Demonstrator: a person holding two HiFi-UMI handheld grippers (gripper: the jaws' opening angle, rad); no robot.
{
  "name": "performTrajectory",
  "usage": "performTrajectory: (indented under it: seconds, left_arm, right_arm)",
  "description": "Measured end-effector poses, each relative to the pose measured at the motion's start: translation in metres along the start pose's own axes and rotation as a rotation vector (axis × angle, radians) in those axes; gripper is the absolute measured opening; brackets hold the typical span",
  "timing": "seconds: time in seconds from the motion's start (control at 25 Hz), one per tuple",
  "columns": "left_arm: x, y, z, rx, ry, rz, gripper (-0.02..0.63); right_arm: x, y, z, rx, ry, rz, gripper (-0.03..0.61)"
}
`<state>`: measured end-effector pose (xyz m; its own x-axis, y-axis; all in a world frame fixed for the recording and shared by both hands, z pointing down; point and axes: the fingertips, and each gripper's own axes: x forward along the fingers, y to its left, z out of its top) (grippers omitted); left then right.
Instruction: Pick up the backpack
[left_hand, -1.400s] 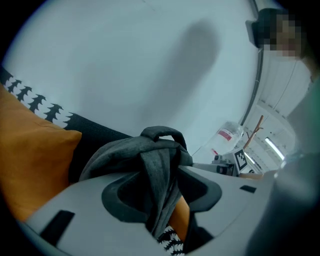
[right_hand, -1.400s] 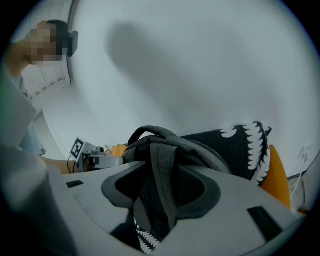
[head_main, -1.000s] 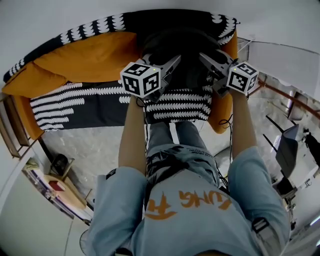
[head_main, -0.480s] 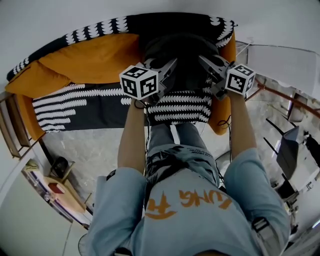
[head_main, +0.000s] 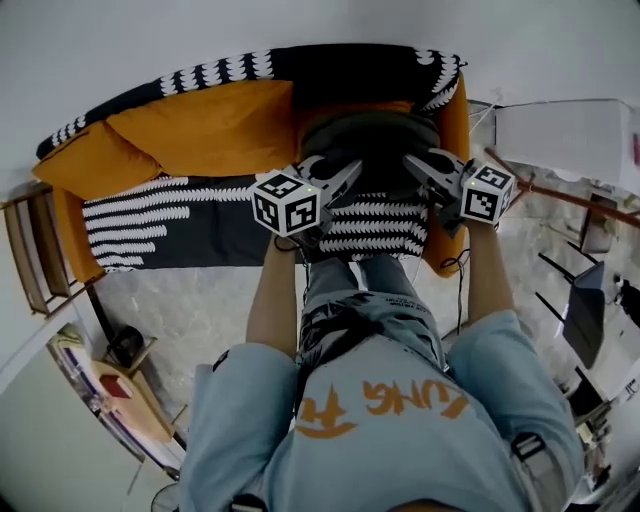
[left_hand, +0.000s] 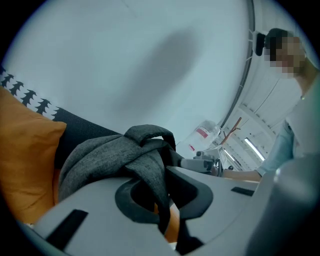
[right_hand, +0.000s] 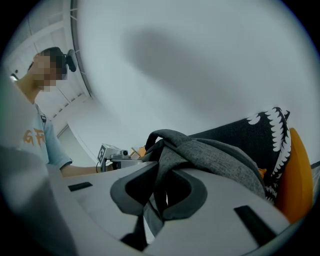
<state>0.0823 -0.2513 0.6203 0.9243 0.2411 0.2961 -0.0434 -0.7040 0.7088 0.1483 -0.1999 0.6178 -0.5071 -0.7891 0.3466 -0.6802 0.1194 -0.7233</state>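
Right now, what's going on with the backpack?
A person holds a gripper in each hand. The left gripper and right gripper have just been closing, and each now pinches a grey strap of the backpack, which is at the end of the sofa. Both grips look set. Whether the backpack has left the sofa isn't clear.

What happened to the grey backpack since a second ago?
Both grippers took hold. The left gripper and right gripper have just been closing their jaws, and each is now clamped on a strap of the backpack. They have drawn back toward the person, and the backpack came with them, away from the sofa backrest. The sofa and orange cushions stayed as they were.
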Motion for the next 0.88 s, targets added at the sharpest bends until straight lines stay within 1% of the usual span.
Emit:
performTrajectory:
  seconds: [0.08, 0.16, 0.28, 0.36, 0.6, 0.88]
  left_arm:
    - [-0.008, -0.011, -0.002, 0.014, 0.005, -0.006, 0.054]
    - [-0.015, -0.021, 0.002, 0.051, 0.021, -0.007, 0.054]
    - [-0.02, -0.039, 0.015, 0.117, 0.037, -0.013, 0.054]
    - [-0.025, -0.054, 0.028, 0.162, 0.027, -0.022, 0.054]
    - [-0.041, -0.091, 0.077, 0.296, -0.036, -0.035, 0.054]
    - [-0.055, -0.135, 0.137, 0.46, -0.111, -0.007, 0.054]
  right_arm:
    - [-0.005, 0.014, -0.002, -0.003, -0.018, 0.028, 0.026]
    - [-0.01, 0.026, -0.001, -0.014, -0.047, 0.061, 0.025]
    - [-0.023, 0.042, 0.009, -0.036, -0.079, 0.078, 0.025]
    - [-0.032, 0.055, 0.02, -0.063, -0.1, 0.092, 0.025]
    - [-0.05, 0.095, 0.064, -0.195, -0.155, 0.128, 0.025]
    - [-0.074, 0.14, 0.124, -0.384, -0.224, 0.156, 0.026]
